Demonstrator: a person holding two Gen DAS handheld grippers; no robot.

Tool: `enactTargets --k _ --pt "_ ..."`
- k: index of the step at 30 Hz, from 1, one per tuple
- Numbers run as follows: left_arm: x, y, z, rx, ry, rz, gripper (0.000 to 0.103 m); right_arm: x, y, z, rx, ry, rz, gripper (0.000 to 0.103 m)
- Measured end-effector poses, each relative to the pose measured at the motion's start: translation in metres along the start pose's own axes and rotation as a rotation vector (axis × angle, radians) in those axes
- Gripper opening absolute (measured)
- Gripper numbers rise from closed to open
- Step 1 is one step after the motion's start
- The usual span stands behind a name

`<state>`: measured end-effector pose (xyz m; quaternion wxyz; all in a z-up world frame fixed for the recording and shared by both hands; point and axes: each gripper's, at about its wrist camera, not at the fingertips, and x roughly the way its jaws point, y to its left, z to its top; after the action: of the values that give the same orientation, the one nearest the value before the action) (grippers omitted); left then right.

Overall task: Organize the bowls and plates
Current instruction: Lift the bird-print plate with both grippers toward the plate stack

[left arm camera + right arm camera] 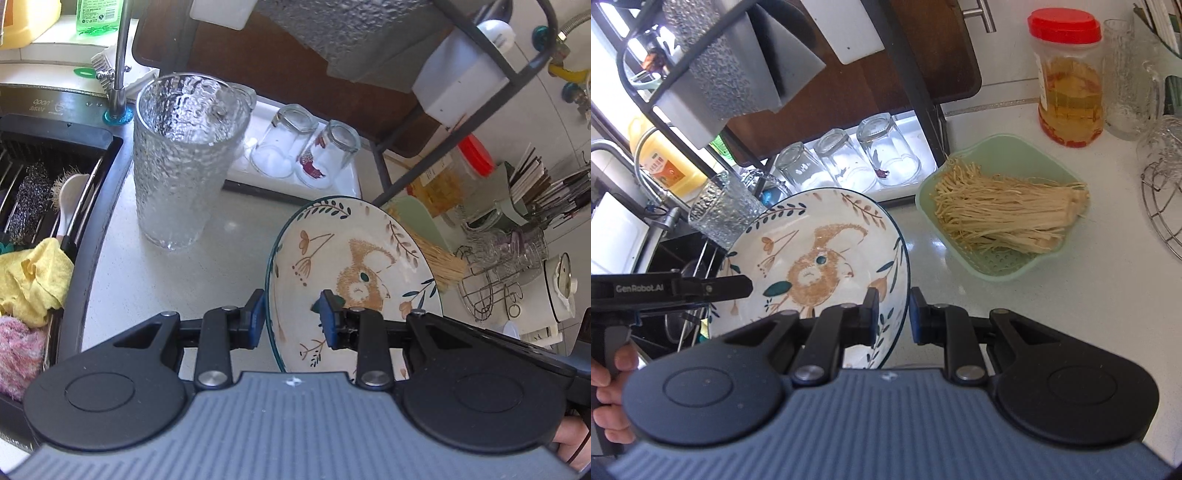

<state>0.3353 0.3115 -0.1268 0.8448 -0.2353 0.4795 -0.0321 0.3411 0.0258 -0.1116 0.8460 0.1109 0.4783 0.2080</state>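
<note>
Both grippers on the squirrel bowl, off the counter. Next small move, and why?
Probably keep lifting it level and carry it toward the black rack behind. The left gripper and right gripper each clamp an opposite rim of the bowl, so it hangs between them. The tall textured glass and the green basket of mushrooms stand close on either side, so avoid swinging sideways.

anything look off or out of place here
Nothing is spilled or broken. The one odd sight is the rabbit-pattern bowl: it is tilted steeply on edge above the counter, pinched at opposite rims by the left hand-held gripper and the right hand-held gripper. The small glasses lie on their sides.
</note>
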Motion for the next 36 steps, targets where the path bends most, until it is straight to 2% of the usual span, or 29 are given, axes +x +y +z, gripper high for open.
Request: enactTargets --k 8,14,23,29,36 --pt "-0.006 -0.019 -0.034 0.025 -0.002 0.003 0.035 -0.026 -0.014 -0.028 0.016 -0.010 -0.003 0.021" --pt "-0.012 -0.036 -0.057 0.060 0.005 0.017 0.035 -0.039 -0.028 -0.049 0.082 0.002 0.003 0.021" --pt "-0.001 -0.051 -0.081 0.081 0.083 0.040 0.035 -0.055 -0.040 -0.073 0.077 0.009 -0.018 0.021" --pt "0.019 -0.061 -0.092 0.140 0.177 0.098 0.036 -0.049 -0.057 -0.093 0.124 0.049 -0.013 0.021" --pt "0.031 -0.070 -0.098 0.199 0.214 0.164 0.036 -0.038 -0.063 -0.110 0.119 0.067 -0.011 0.021"
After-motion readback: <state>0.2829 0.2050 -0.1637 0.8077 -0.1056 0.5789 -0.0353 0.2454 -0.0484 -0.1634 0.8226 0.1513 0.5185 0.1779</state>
